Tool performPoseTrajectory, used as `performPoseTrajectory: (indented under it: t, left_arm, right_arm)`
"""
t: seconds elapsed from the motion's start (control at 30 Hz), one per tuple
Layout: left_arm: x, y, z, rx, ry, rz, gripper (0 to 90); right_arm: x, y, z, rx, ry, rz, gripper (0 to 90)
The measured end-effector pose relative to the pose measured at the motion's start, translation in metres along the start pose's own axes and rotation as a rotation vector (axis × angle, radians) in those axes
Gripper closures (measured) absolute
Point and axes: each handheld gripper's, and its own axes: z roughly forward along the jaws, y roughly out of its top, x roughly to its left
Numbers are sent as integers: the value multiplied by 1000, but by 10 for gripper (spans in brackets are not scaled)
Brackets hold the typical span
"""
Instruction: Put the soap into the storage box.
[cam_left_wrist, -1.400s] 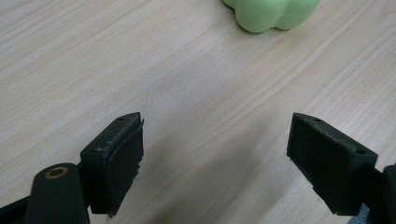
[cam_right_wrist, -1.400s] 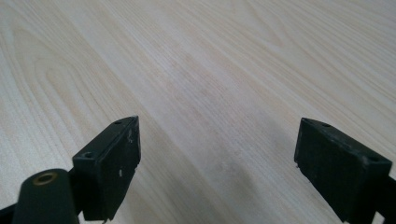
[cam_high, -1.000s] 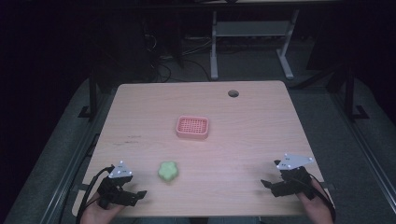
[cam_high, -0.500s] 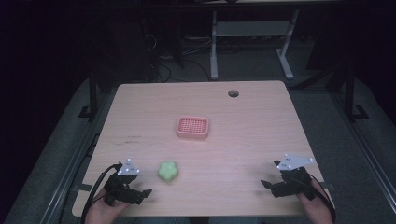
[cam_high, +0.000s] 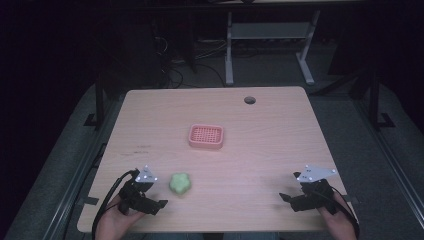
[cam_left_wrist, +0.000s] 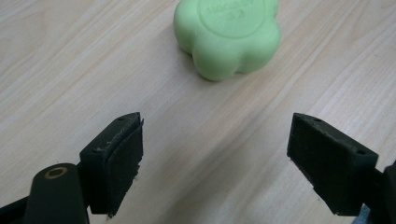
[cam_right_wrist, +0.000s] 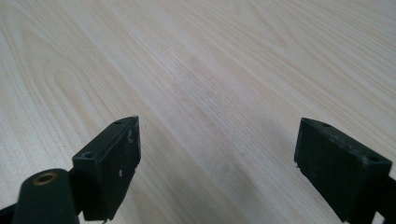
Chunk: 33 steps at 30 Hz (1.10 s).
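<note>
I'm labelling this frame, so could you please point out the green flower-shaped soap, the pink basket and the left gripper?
green flower-shaped soap (cam_left_wrist: 227, 35): left gripper view, its embossed top face.
pink basket (cam_high: 206, 135): high view, its perforated middle.
left gripper (cam_left_wrist: 215, 156): left gripper view, midway between its open fingers.

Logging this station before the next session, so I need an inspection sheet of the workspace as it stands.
Surface: light wood table, round grommet hole at the far side.
Job's things: green flower-shaped soap near the left gripper; pink perforated tray mid-table, nothing in it.
Clutter: nothing seen.
Grippers: left gripper open, soap ahead of its jaws, untouched; right gripper open over bare wood.
Cables: black cable trails from the left gripper.
Surroundings: dark room, white desk frame behind.
</note>
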Motion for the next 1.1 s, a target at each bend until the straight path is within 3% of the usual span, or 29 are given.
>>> performPoseTrajectory:
  t: [0.27,0.57,1.1]
  left_arm:
    - [-3,16,7,26,-6,35,182]
    - [-1,27,12,33,-17,36,181]
    - [-3,52,21,56,-24,75,181]
  right_arm:
    - [1,0,0,4,4,2,140]
    - [1,0,0,0,5,-1,140]
    - [1,0,0,4,8,5,140]
